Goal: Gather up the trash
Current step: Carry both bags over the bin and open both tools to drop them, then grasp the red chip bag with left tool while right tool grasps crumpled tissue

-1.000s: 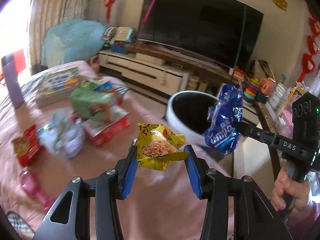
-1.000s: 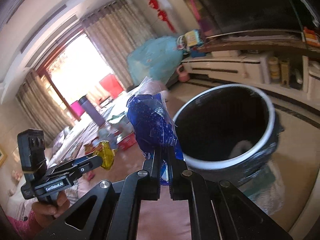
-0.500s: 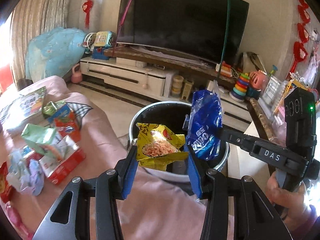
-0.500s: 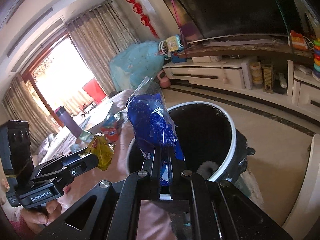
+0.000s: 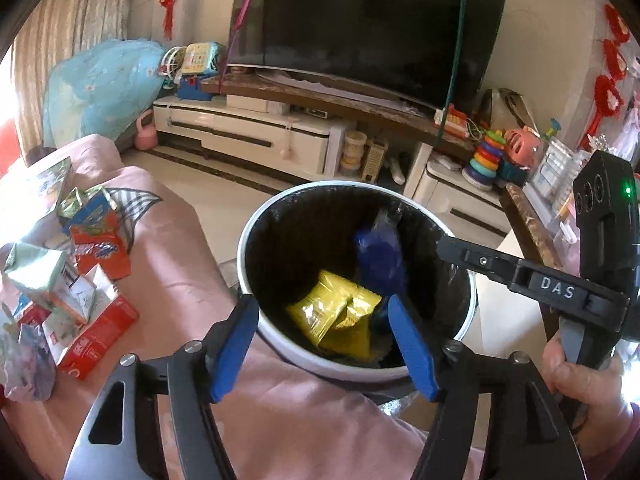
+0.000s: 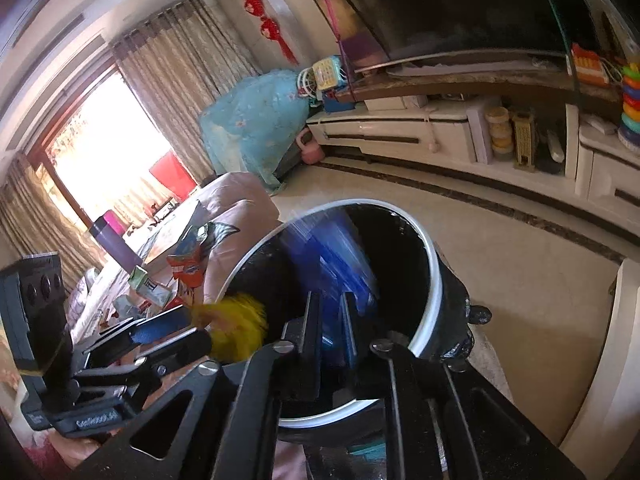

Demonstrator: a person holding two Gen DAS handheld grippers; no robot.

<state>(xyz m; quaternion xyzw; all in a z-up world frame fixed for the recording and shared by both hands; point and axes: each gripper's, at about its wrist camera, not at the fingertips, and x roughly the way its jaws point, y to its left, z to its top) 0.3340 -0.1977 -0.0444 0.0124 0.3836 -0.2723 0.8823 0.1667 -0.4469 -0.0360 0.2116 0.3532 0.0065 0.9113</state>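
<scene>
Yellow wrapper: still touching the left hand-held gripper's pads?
Apart. In the left wrist view the yellow wrapper sits down inside the bin, clear of both blue pads; the left hand-held gripper has just opened.

A dark television [image 5: 368,28] stood on a long wooden shelf [image 5: 320,98] above white cabinets [image 5: 248,136]; a stacking-ring toy [image 5: 482,160] sat at its right end; a light-blue bundle [image 5: 100,88] lay beside tan curtains [image 6: 184,92].
</scene>
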